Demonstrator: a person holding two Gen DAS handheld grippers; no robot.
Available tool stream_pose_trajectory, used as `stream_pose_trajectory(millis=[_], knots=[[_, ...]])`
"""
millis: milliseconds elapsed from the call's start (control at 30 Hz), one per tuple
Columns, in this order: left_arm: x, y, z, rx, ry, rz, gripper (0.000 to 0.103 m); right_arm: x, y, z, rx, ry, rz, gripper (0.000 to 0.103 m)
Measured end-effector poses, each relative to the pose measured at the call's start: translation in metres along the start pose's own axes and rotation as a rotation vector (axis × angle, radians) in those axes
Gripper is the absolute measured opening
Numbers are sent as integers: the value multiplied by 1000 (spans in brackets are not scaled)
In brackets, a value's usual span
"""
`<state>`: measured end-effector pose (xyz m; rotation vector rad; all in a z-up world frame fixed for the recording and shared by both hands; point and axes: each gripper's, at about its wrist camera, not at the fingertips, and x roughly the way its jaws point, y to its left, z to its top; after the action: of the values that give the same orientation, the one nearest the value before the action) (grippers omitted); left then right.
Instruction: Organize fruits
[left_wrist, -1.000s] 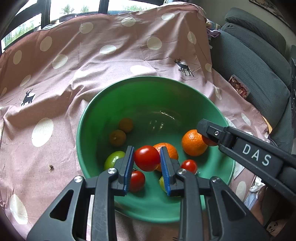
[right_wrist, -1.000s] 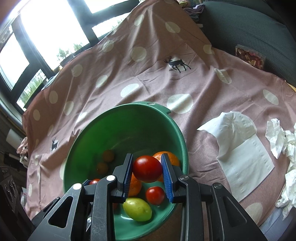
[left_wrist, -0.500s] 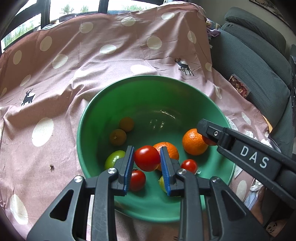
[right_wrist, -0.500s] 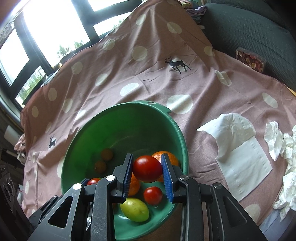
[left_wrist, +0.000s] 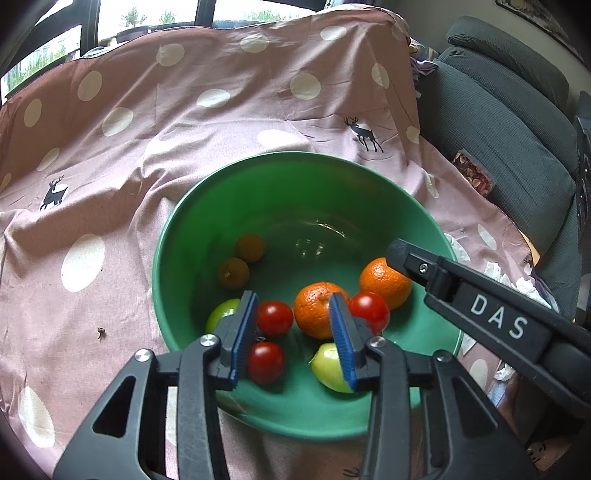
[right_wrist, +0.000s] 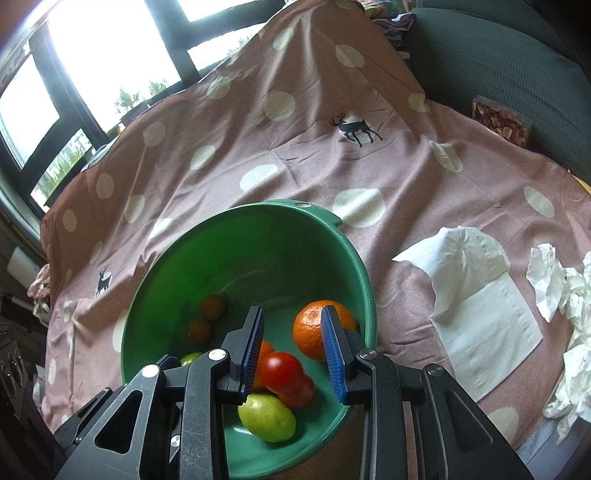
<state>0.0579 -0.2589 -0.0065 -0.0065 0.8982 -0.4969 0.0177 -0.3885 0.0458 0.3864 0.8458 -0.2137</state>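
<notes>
The left gripper (left_wrist: 293, 334) is released, its blue-padded jaws spread wide above the near side of the green bowl (left_wrist: 192, 221), holding nothing. Directly beyond its tips lie two red tomatoes (left_wrist: 274, 317), one behind the other, glossy and round. An orange (left_wrist: 317, 314) with dimpled skin sits beside them, and a yellow-green lemon (left_wrist: 328, 365) lies partly hidden behind the right-hand jaw. A third tomato (left_wrist: 369, 308) touches a second orange (left_wrist: 384, 282) farther right. Two small brownish-orange fruits (left_wrist: 242, 260) rest side by side toward the bowl's far left, and a lime (left_wrist: 223, 315) peeks out behind the left-hand jaw.

The right gripper (right_wrist: 293, 350) is likewise released and empty, hovering over the bowl's right edge; in the left wrist view its black finger marked "DAS" reaches over the rim.

The bowl stands on a pink polka-dot cloth (right_wrist: 295, 155) printed with deer. White tissues (right_wrist: 480, 295) lie on the cloth to the right, near a grey sofa (left_wrist: 517, 129).
</notes>
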Motion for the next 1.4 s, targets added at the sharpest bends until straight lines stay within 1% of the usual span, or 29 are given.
stream_pose_trajectory(millis=[100,200,267,300,433,500,533,567,700,833,867,933,1067,1267,1400], knots=[[-1,-2,0,-1,-3,-21,50,0,1,0,-4,2,-5,32],[-2,-5,1,6,3,-28,51,1,0,1,-2,3,5,33],[-4,-6,0,10,2,-32,54,0,0,1,0,4,22,39],[-6,-7,0,8,-3,-28,57,0,0,1,0,3,26,40],[-18,-6,2,6,-33,-22,62,-5,2,2,-5,-21,17,44],[-25,-4,4,5,-48,-12,69,-9,1,2,-6,-35,38,54],[-30,-4,4,8,-59,-4,71,-11,1,2,-5,-44,40,66],[-34,-4,5,15,-72,8,73,-13,1,2,-6,-56,44,71],[-53,-4,5,37,-127,52,78,-23,4,3,-18,-89,45,72],[-66,-2,4,35,-157,51,80,-32,6,4,-30,-122,51,73],[-68,-1,3,30,-159,48,80,-34,7,3,-31,-129,53,79],[-71,1,3,25,-162,52,80,-38,9,3,-40,-144,57,83],[-73,2,1,22,-160,74,80,-41,12,3,-58,-152,60,83],[-75,3,-1,12,-149,73,80,-41,12,3,-61,-140,51,83],[-77,1,-3,25,-159,77,80,-41,12,2,-64,-136,44,83]])
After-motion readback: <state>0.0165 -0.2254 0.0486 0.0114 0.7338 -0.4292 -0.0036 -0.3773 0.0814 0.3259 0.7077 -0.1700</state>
